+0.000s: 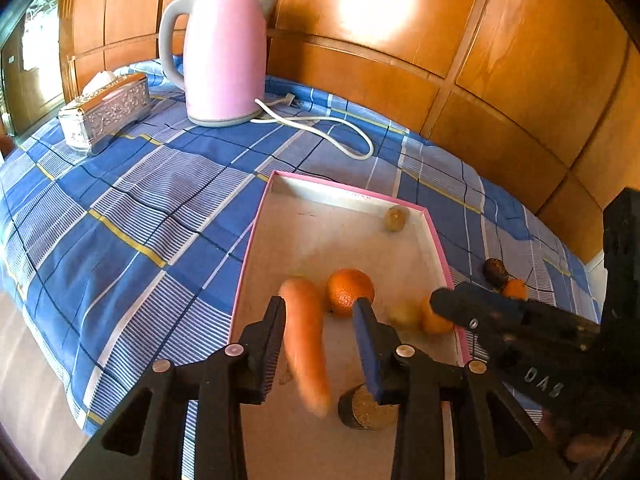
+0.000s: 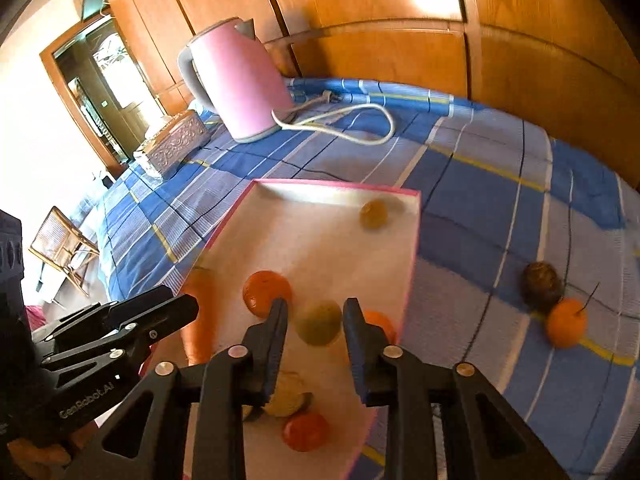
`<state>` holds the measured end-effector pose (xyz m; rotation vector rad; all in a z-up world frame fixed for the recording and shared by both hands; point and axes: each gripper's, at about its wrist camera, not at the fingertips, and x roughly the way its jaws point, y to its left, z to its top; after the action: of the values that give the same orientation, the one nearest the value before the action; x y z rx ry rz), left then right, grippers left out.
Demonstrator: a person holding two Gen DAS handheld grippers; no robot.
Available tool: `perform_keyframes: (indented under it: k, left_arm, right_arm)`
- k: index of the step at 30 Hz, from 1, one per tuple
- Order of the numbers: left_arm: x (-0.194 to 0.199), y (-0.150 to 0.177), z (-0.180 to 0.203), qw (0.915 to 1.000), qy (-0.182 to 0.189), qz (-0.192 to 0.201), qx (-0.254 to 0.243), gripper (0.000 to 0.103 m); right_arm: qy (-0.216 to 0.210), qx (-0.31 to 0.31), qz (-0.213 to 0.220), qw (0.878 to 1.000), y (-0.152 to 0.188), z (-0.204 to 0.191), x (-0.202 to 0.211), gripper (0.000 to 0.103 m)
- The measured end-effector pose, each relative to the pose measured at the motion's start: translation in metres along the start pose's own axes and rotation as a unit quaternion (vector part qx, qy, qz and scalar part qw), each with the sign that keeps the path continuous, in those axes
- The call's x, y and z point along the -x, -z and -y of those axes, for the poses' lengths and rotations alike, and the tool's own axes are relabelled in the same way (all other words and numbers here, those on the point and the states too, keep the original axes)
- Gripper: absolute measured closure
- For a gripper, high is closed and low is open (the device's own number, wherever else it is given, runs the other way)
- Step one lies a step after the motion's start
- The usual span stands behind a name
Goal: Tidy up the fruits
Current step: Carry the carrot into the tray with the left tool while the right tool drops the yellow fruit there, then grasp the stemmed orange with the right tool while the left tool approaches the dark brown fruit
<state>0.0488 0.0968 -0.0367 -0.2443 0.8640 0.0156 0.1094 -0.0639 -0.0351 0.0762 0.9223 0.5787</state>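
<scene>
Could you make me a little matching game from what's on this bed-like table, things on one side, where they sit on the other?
Things:
1. carrot
2. pink kettle
3. dark brown fruit
4. silver box

Places:
A. on the checked cloth, outside the tray, touching an orange fruit
B. between the open left gripper's fingers, inside the tray
C. far left, beside the kettle
D. at the back, by the wooden wall

Pairs: 1-B, 2-D, 3-A, 4-C

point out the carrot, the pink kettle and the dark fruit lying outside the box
carrot (image 1: 305,334): left wrist view, middle of its body
pink kettle (image 1: 224,52): left wrist view, side wall
dark fruit (image 2: 541,285): right wrist view, its top
</scene>
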Motion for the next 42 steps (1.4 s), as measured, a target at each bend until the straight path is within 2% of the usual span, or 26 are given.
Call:
perform_keyframes:
  k: [5, 11, 16, 32, 36, 42]
  left_arm:
    - [0.002, 0.003, 0.003, 0.9998, 0.01, -0.003, 0.017, 0.067]
    - [0.011, 0.008, 0.023, 0.9998, 0.018, 0.008, -0.009, 0.067]
    - [0.014, 0.013, 0.037, 0.9994, 0.023, 0.006, -0.025, 0.067]
    - [0.023, 0.028, 0.068, 0.9971, 0.038, 0.005, -0.066, 0.067]
    - [0.022, 0.03, 0.072, 0.997, 0.04, 0.003, -0.067, 0.059]
    - [0.019, 0.035, 0.082, 0.9954, 0.048, -0.002, -0.083, 0.059]
  right_arm:
    - [0.005, 0.007, -0.002, 1.0, 0.011, -0.007, 0.002, 0.073]
    - [0.032, 0.019, 0.011, 0.999, 0.026, -0.012, 0.017, 0.073]
    - [0.047, -0.002, 0.025, 0.999, 0.035, -0.004, 0.029, 0.071]
    - [0.081, -0.072, 0.05, 0.993, 0.058, 0.039, 0.061, 0.071]
    - [0.089, -0.101, 0.054, 0.989, 0.068, 0.058, 0.069, 0.069]
    - [0.107, -0.144, 0.049, 0.983, 0.085, 0.089, 0.076, 0.069]
